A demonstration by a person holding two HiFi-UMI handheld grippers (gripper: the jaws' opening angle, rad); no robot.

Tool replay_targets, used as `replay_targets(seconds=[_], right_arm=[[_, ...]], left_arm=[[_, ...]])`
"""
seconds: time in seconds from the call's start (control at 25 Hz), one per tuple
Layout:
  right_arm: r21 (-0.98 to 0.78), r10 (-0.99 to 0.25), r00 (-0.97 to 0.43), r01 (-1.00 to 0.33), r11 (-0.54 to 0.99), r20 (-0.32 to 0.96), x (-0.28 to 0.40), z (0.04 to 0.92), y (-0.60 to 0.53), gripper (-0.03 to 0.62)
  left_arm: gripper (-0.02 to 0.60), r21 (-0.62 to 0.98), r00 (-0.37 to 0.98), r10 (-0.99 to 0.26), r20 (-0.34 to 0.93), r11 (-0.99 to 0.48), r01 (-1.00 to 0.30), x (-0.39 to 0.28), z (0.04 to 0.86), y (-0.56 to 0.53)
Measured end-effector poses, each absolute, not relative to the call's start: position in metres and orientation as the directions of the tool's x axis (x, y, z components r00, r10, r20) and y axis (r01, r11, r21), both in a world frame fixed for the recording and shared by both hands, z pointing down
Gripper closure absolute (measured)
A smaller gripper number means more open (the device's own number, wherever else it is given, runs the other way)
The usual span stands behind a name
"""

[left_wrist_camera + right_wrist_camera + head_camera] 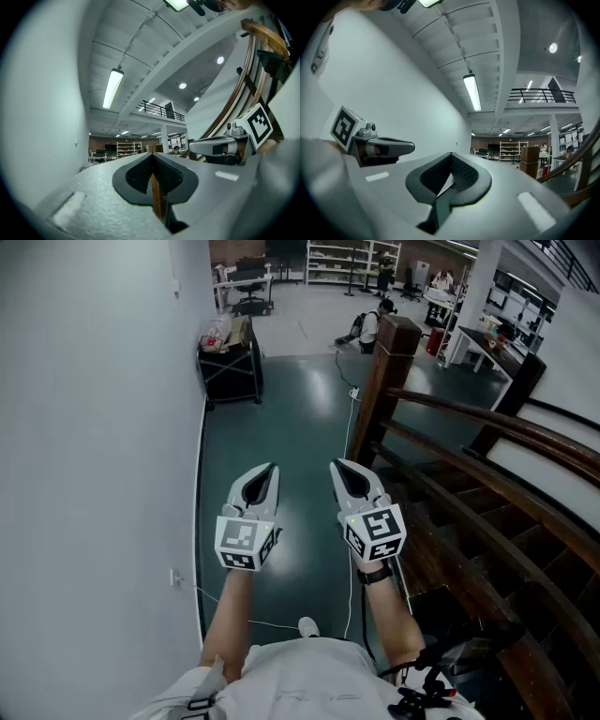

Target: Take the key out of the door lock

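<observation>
Both grippers are up side by side at chest height, jaws forward. Left gripper (270,469) is pressed together with nothing between the pads, and its own view (152,160) confirms this. Right gripper (337,466) is also pressed together and empty, as its own view (451,157) shows. Key and door lock show in no view.

The only print is the black-and-white square markers on the gripper cubes (246,542). Anything further off is too small to read.

Below the grippers is a glossy dark green floor (300,418), with a white cable (349,432) running along it ahead of the right gripper. A plain white wall (94,427) stands just left of the left gripper. A dark wooden stair railing (487,432) runs right of the right gripper, with its post (386,371) ahead. Ahead-left by the wall is a black cart (230,369) with bags on top.

Far ahead are white shelves (337,259) and a person (371,326) low on the floor. A counter (483,338) is ahead-right. Overhead is a tube light (112,88).
</observation>
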State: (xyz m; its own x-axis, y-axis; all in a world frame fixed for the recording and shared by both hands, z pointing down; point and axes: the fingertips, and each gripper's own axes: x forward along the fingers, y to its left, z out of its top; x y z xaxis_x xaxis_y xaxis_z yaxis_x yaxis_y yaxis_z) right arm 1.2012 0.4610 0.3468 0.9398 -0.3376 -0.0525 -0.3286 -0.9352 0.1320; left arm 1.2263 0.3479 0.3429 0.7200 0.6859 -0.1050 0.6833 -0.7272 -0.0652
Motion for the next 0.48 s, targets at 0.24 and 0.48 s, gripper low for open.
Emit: replay_targets(seconds=[0.24, 0.48], right_arm=[[0.097, -0.394, 0.919, -0.39, -0.916, -0.026, 1.218, 0.369, 0.475, 0.594], [0.028, -0.564, 0.826, -0.563, -0.826, -0.011, 1.246, 0.384, 0.4, 0.594]], left_arm=[[0.58, -0.094, 0.764, 0.642, -0.067, -0.766, 0.636, 1.23, 0.363, 0.355], [0.58, -0.139, 0.874, 0.485, -0.012, -0.867, 0.479, 1.228, 0.378, 0.28]])
